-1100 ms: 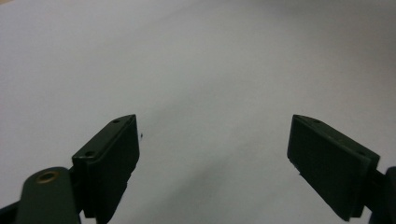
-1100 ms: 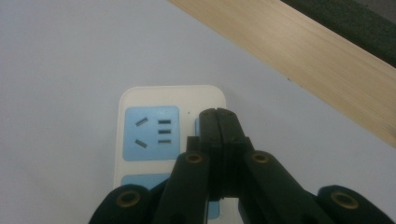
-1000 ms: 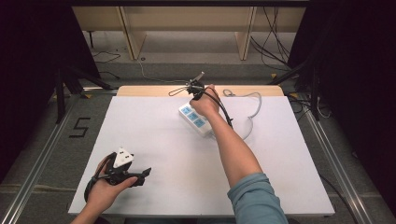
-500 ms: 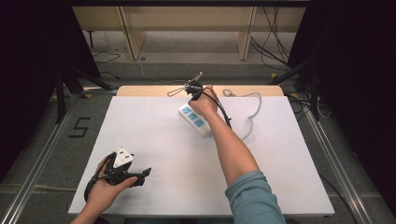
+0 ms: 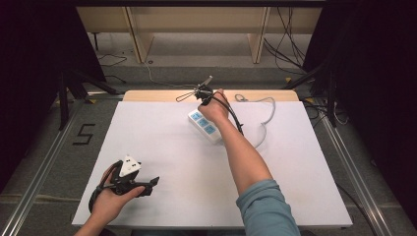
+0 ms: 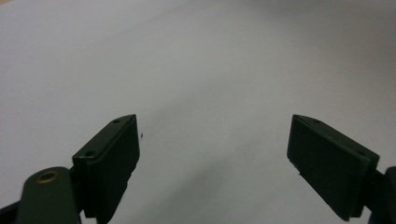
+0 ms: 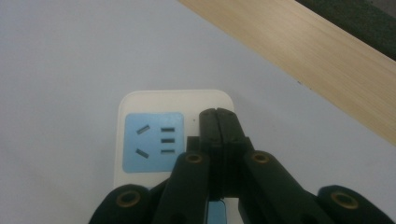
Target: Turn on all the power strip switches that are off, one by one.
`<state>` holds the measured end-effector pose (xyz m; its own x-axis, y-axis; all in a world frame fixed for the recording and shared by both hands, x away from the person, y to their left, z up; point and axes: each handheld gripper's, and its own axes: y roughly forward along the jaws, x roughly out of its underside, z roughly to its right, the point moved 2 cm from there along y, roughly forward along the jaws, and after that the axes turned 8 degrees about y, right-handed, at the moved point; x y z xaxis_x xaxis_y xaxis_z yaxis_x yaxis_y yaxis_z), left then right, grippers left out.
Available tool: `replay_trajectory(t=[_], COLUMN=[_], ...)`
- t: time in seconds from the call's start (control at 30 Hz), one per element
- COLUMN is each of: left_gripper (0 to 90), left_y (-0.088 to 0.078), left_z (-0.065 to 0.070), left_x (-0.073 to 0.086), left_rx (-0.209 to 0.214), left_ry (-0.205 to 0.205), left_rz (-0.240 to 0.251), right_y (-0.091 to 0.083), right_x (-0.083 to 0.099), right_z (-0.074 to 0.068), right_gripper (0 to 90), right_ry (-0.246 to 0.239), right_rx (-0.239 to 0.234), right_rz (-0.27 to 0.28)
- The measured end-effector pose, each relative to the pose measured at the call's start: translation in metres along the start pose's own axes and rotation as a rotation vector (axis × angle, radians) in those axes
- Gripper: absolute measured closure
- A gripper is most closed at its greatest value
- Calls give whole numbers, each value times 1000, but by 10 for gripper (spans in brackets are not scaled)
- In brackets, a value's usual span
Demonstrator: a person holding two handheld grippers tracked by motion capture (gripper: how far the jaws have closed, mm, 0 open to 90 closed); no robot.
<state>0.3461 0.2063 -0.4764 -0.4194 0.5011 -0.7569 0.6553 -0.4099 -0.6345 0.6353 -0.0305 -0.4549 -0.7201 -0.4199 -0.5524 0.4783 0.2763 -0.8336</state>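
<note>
A white power strip (image 5: 206, 126) with blue sockets lies at the back middle of the white table sheet (image 5: 162, 137). My right hand (image 5: 214, 109) holds the right gripper over the strip's far end. In the right gripper view the right gripper (image 7: 217, 113) is shut, its jaws pressed together with nothing between them, just beside the end socket (image 7: 153, 141) of the power strip (image 7: 135, 100). My left gripper (image 5: 150, 185) rests low at the front left of the sheet. In the left gripper view the left gripper (image 6: 215, 122) stands open over bare white sheet.
The strip's white cable (image 5: 266, 114) loops to the right behind it. A wooden edge (image 5: 152, 94) runs along the back of the table, also in the right gripper view as a wooden edge (image 7: 303, 56). Metal rails (image 5: 44, 162) flank the table.
</note>
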Motion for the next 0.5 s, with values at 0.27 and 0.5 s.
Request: replay_trajectory(t=[0.27, 0.5], left_gripper=[167, 166], left_y=[0, 0], left_z=[0, 0], left_x=[0, 0], left_rx=[-1, -1], left_ry=[0, -1], left_rz=[1, 3], right_y=[1, 2], right_x=[0, 1], right_z=[1, 1], right_gripper=[900, 900], right_ry=[-2, 7], right_rx=[4, 6], right_rz=[-6, -16])
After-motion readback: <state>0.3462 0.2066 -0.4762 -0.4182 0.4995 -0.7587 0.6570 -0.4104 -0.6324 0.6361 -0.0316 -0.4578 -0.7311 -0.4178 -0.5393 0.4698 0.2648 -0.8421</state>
